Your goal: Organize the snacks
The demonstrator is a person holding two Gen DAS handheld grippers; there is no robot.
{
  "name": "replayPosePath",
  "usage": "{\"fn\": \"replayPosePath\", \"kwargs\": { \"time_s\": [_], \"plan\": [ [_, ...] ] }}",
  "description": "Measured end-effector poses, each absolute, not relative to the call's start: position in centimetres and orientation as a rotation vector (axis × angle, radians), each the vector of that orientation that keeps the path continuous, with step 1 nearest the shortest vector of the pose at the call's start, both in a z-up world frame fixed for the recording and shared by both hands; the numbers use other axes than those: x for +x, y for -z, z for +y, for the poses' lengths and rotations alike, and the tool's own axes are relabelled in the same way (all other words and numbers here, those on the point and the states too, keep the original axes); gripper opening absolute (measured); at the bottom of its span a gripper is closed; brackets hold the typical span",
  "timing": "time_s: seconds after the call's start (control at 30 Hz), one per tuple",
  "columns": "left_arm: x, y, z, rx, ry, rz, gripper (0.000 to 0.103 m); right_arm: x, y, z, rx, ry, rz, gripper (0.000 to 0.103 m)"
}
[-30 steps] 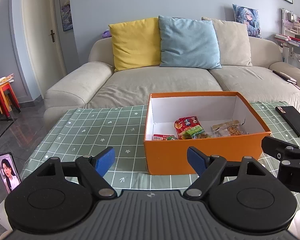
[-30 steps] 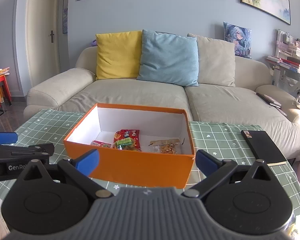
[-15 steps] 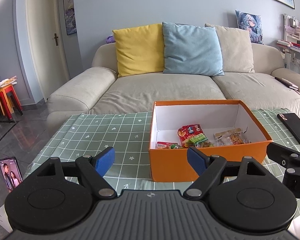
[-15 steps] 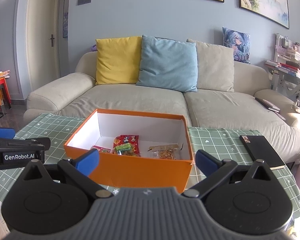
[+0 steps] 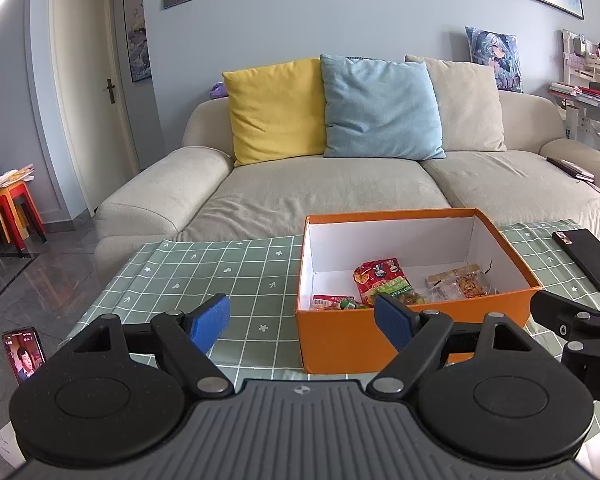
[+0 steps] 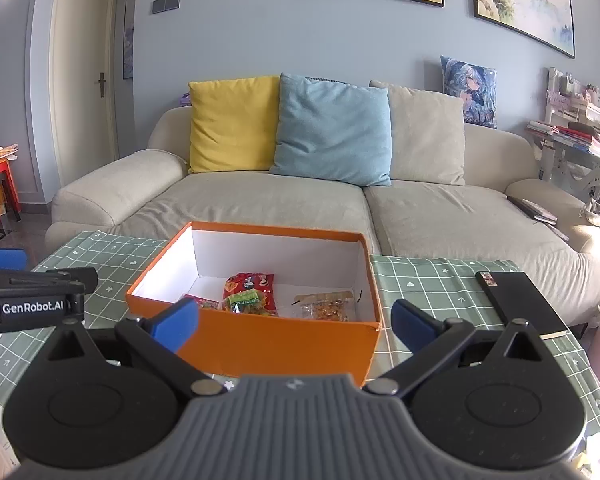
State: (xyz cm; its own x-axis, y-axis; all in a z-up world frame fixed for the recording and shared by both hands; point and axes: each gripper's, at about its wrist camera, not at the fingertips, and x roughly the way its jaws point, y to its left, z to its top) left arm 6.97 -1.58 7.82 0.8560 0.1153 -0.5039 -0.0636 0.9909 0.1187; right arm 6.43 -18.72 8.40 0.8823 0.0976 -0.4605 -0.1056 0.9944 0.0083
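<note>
Phone (image 5: 24, 354) shows only left; both views share orange box (image 6: 260, 344).

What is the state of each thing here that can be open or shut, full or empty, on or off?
Left gripper: open, holding nothing.
Right gripper: open, holding nothing.
Orange box: no lid on it, partly filled with snack packets.
Red snack packet: lying flat in the box, looks sealed.
Clear snack packet: lying flat in the box.
Phone: screen on.
Door: shut.
</note>
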Motion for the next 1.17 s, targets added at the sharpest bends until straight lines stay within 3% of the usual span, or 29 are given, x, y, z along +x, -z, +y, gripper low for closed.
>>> {"fn": "replayPosePath", "kwargs": {
  "time_s": [1.17],
  "plan": [
    [7.1,-6.8,-1.8,0.102,-0.081,0.553,0.096,6.9,-7.3,-18.6,-0.017,-0.098,0.513,0.099]
  ]
}}
